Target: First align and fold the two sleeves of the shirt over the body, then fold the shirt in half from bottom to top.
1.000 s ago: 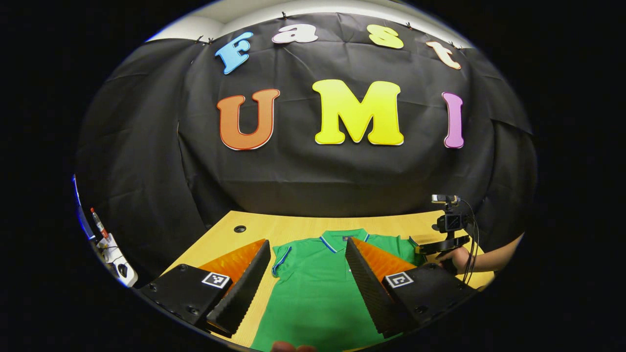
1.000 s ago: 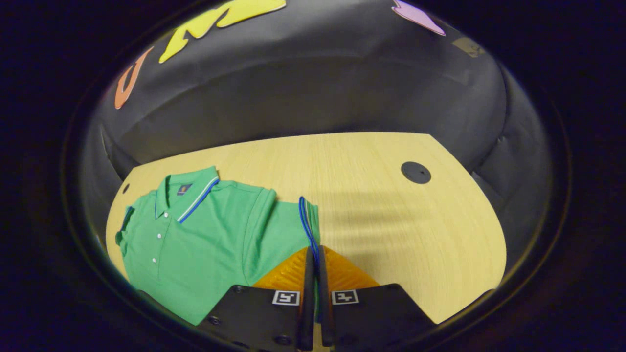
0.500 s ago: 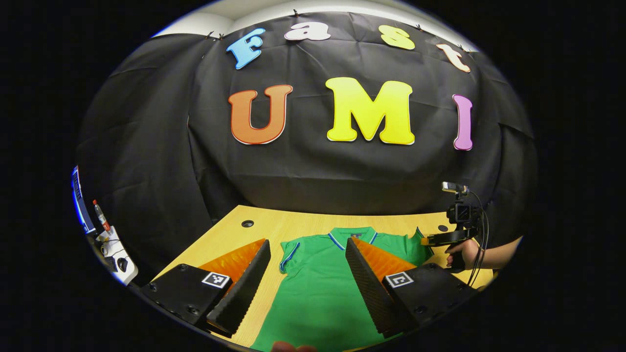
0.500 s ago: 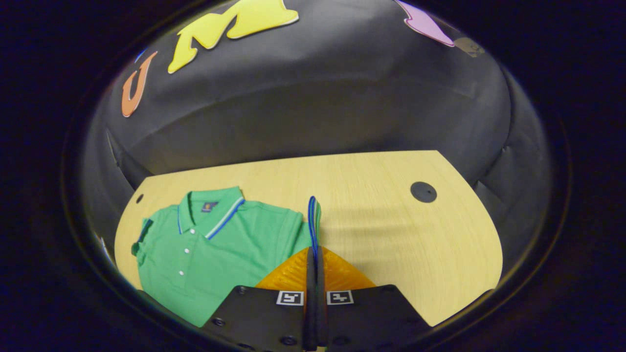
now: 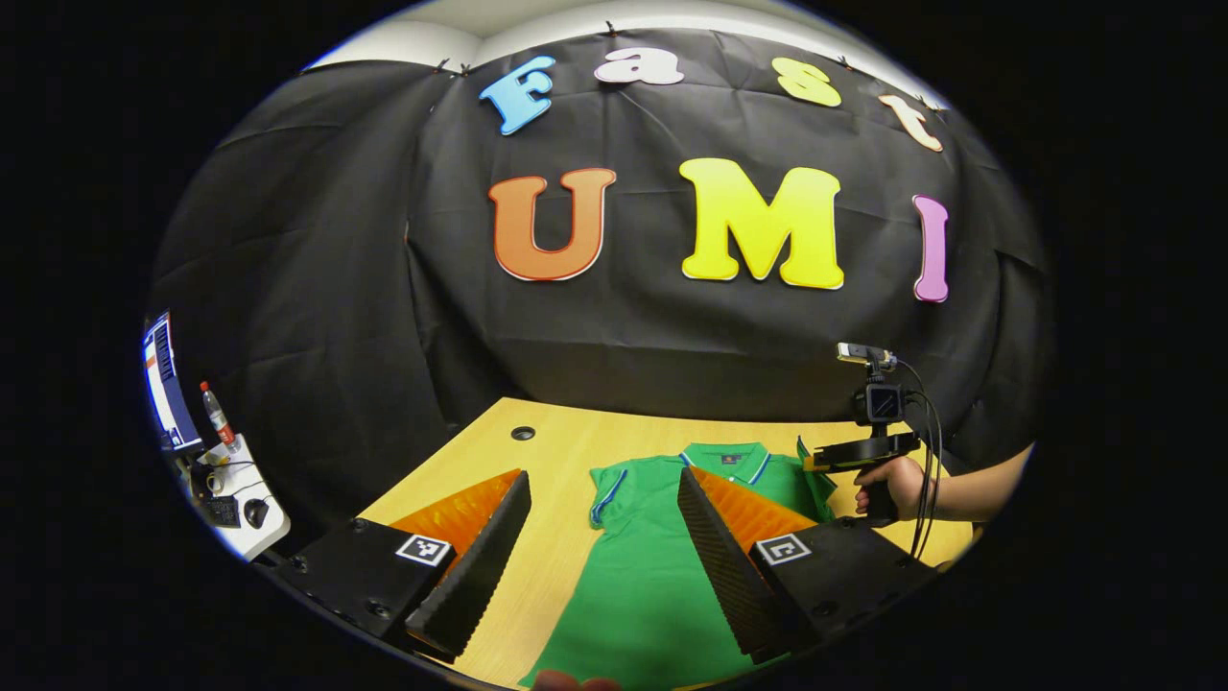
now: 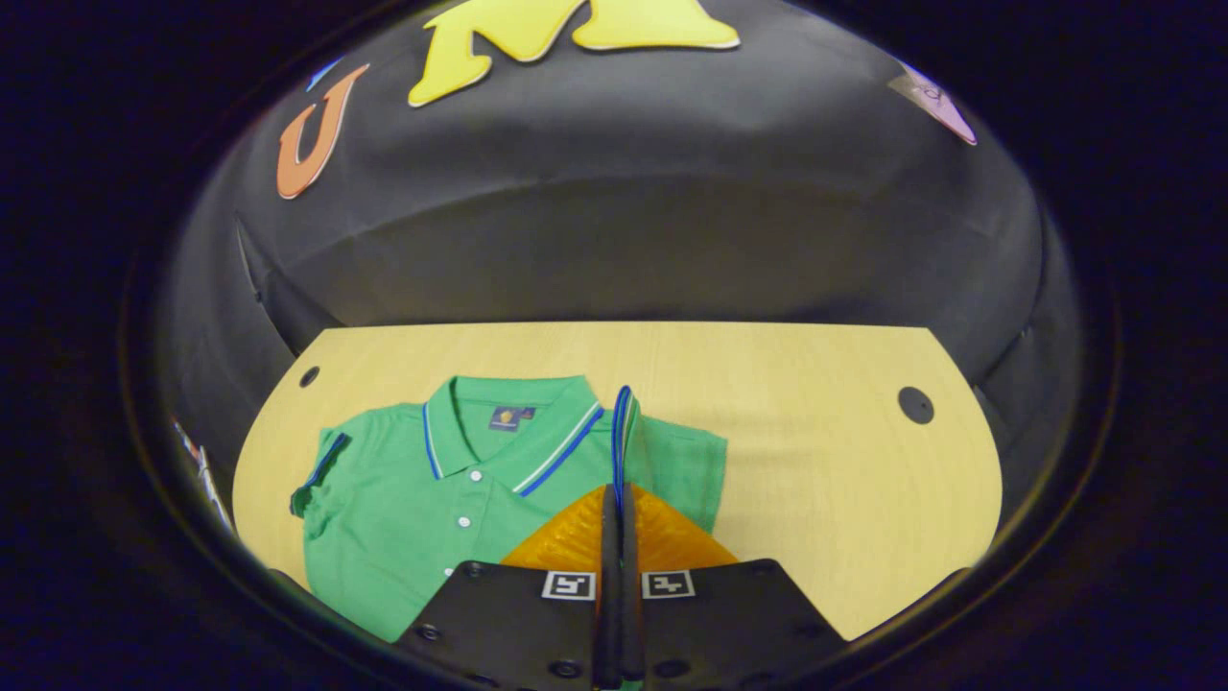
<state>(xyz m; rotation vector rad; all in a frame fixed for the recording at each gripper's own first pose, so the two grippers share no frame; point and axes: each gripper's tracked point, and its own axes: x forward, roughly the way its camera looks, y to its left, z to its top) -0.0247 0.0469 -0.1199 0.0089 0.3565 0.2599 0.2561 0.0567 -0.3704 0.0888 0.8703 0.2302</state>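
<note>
The green shirt (image 5: 662, 576) is laid flat on the wooden table (image 6: 825, 480), under the wide-apart fingers of the left gripper (image 5: 604, 537). Its sleeve (image 6: 622, 432) is pinched and lifted by the right gripper (image 6: 614, 537).

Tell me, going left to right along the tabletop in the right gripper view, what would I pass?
Small hole → spread sleeve → collar → pinched sleeve, held up by the right gripper → bare table → dark round cap.
</note>
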